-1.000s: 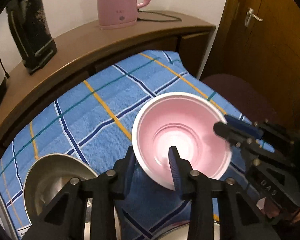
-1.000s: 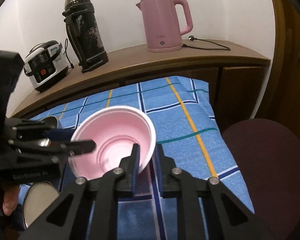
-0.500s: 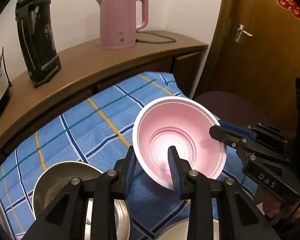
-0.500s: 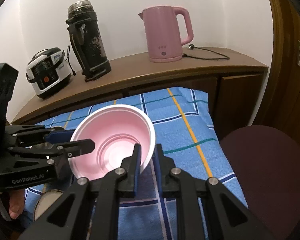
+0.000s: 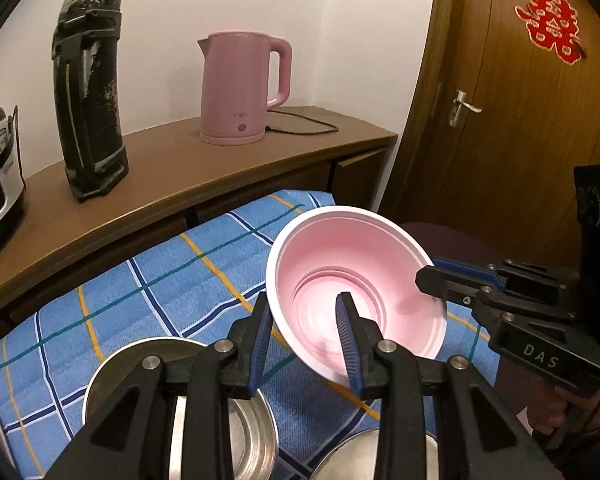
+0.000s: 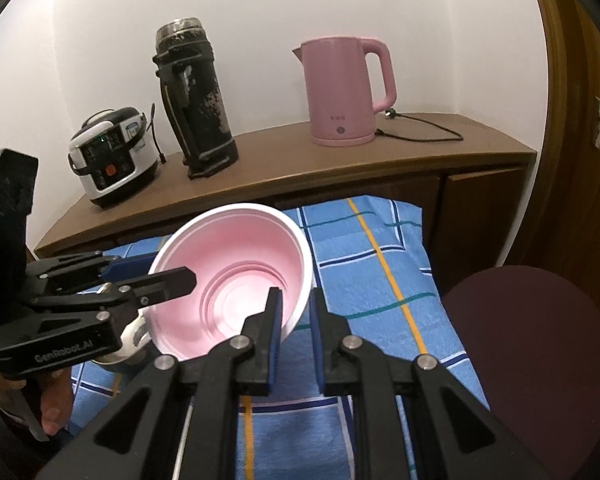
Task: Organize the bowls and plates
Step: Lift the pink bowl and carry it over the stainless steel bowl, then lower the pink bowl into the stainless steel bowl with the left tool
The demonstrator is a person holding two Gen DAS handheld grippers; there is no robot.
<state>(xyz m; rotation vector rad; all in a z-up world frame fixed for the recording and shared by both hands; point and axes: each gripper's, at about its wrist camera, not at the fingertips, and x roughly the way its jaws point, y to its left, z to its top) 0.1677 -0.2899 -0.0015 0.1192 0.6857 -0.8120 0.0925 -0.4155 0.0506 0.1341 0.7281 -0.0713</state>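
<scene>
Pink bowl, frame centre, above the blue checked cloth: left claw and right claw each clamp its rim.

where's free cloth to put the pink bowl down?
Open checked cloth lies between the wooden counter and the pink bowl, and on the bowl's door side, toward the dark round seat. Crowded near edge: steel bowl and another metal rim under the left tongs. Both tongs, right tongs included, pinch the bowl's rim.
</scene>
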